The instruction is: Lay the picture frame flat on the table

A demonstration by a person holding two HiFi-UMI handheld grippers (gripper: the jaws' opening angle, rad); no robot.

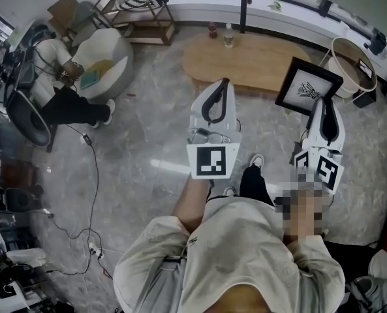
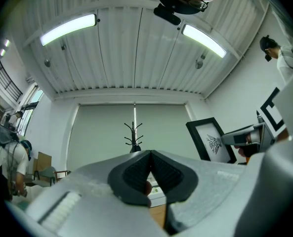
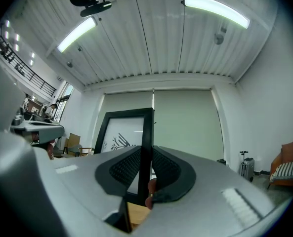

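A black picture frame [image 1: 309, 85] with a white print is held upright in the air over the right end of the oval wooden table [image 1: 245, 60]. My right gripper [image 1: 325, 106] is shut on its lower right edge. In the right gripper view the frame's black edge [image 3: 146, 127] runs up between the pads of the right gripper [image 3: 146, 152]. My left gripper [image 1: 218, 103] hangs to the left over the table's near edge, apart from the frame. In the left gripper view, the left gripper [image 2: 150, 156] is shut on nothing, and the frame [image 2: 211, 139] shows at the right.
Two bottles [image 1: 228, 36] stand at the table's far edge. A round basket [image 1: 350, 64] sits to the right, a wooden rack [image 1: 144, 12] at the back left. A person sits in a chair [image 1: 62, 77] at left. Cables [image 1: 82, 194] trail over the floor.
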